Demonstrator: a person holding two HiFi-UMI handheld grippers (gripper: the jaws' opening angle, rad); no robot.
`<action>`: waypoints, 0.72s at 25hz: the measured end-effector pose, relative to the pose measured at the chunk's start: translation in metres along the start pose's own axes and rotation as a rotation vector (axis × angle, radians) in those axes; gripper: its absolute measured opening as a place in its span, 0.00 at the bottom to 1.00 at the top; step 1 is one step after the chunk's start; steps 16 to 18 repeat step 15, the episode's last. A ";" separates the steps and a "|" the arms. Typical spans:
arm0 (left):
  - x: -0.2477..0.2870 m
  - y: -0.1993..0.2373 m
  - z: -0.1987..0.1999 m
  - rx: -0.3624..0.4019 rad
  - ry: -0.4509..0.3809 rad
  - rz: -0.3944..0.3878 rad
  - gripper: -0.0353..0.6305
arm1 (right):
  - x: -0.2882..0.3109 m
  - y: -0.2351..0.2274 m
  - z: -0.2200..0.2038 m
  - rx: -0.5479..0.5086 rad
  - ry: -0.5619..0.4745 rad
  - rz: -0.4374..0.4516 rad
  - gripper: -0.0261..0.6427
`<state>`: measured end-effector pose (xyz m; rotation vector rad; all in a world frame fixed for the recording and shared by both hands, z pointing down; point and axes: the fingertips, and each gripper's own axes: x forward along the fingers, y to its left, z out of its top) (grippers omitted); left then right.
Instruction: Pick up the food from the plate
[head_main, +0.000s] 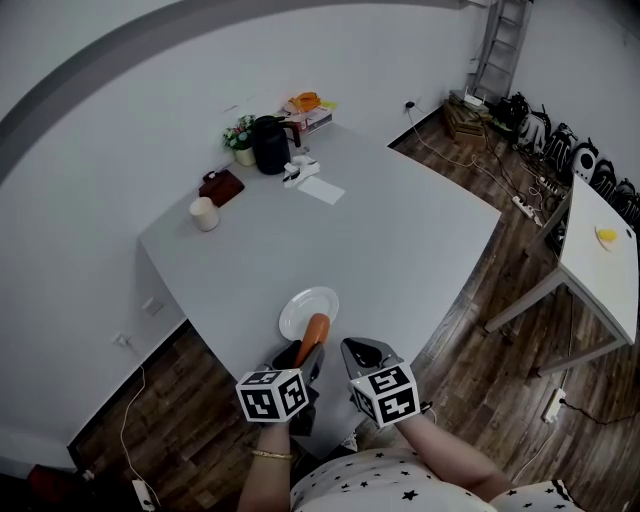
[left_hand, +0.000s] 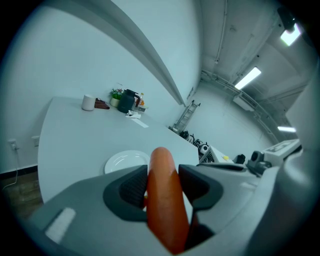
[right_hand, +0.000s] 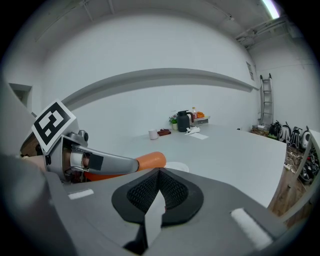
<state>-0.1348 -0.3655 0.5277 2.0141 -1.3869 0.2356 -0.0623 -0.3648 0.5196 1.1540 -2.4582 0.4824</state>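
Observation:
An orange sausage (head_main: 314, 334) is clamped between the pads of my left gripper (head_main: 306, 357). It is lifted off and pokes forward over the near edge of the white plate (head_main: 296, 307). In the left gripper view the sausage (left_hand: 165, 192) fills the gap between the two dark pads, and the bare plate (left_hand: 121, 161) lies on the table beyond. My right gripper (head_main: 364, 353) hovers just right of the left one, with its jaws shut on nothing. From the right gripper view (right_hand: 159, 192), the sausage (right_hand: 151, 160) sticks out of the left gripper (right_hand: 97, 162) in front of the plate (right_hand: 178, 166).
At the far end of the grey table (head_main: 400, 240) stand a black kettle (head_main: 270, 145), a small plant (head_main: 240, 133), a white cup (head_main: 204, 213), a brown object (head_main: 221, 186) and a paper sheet (head_main: 322, 190). A second white table (head_main: 598, 245) stands to the right, over wooden floor.

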 end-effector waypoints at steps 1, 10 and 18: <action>0.000 0.000 0.000 -0.001 0.000 0.000 0.35 | 0.000 0.001 0.001 0.000 0.002 0.001 0.04; -0.001 -0.001 0.002 -0.005 -0.004 0.002 0.35 | -0.002 0.001 0.001 -0.002 -0.003 -0.004 0.04; -0.001 -0.004 0.003 -0.001 -0.006 -0.002 0.35 | -0.004 0.000 0.001 -0.001 0.000 -0.007 0.04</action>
